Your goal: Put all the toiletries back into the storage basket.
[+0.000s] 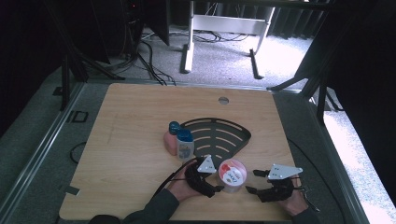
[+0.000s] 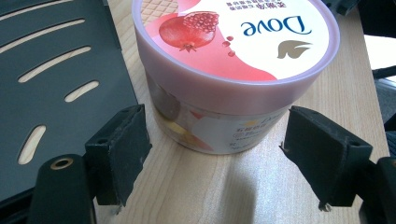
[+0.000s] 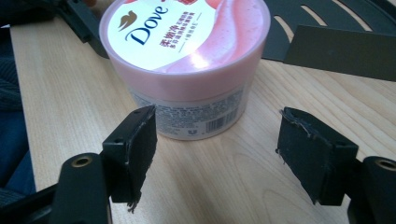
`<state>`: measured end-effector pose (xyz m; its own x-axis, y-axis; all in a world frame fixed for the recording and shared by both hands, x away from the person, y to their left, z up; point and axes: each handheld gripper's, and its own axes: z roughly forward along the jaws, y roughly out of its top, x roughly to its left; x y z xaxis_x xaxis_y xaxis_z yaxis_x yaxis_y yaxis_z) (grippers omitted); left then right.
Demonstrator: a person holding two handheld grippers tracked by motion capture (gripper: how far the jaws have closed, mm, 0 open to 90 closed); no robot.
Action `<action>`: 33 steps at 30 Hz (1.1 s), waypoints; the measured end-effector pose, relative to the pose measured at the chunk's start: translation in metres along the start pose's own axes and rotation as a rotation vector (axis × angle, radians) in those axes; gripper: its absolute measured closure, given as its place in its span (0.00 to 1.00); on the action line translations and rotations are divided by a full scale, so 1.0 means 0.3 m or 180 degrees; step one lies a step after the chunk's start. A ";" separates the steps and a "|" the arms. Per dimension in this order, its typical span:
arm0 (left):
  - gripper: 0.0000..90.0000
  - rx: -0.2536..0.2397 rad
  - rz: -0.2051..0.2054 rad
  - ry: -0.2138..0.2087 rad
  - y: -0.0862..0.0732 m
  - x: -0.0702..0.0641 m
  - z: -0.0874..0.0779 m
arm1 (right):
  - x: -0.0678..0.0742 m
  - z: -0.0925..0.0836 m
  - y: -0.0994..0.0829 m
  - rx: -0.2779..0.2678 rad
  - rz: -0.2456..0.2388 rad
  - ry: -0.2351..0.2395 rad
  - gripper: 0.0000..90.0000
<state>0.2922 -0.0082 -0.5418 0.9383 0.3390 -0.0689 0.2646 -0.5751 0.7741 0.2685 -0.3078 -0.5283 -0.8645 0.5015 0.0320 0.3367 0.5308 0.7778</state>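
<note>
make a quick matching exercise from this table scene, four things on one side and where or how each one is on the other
1 Dove tub
2 black slotted tray
3 two bottles
4 left gripper

a open, just left of the tub
b upright beside the tray's left edge
c flat on the table behind the tub
d between the two grippers, lid on

Pairs: 1-d, 2-c, 3-b, 4-a

One jar [image 1: 232, 175], two bottles [image 1: 180, 142], one tray [image 1: 236, 132]

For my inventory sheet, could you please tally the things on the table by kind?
Tubs: 1, the pink-lidded Dove tub
Bottles: 2, a pink bottle and a clear bottle, both blue-capped
Trays: 1, the black slotted tray
Total: 4
</note>
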 end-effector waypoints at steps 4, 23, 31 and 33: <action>0.24 0.0008 0.0044 -0.0005 0.001 0.001 0.004 | 0.003 0.009 0.003 0.0048 -0.0043 -0.0020 0.31; 0.19 0.0042 0.0147 -0.0027 0.008 0.002 0.027 | 0.004 0.053 0.028 0.0065 -0.0218 0.0173 0.29; 0.18 -0.0024 0.0213 -0.0088 0.021 0.006 0.023 | 0.005 0.065 0.035 0.0074 -0.0258 0.0229 0.27; 0.18 -0.0040 0.0237 -0.0090 0.027 0.004 0.022 | 0.006 0.070 0.038 0.0065 -0.0276 0.0255 0.27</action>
<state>0.2969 -0.0175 -0.5398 0.9612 0.2744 -0.0284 0.1911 -0.5885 0.7856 0.2787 -0.2867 -0.5326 -0.9176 0.3973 0.0158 0.2661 0.5841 0.7668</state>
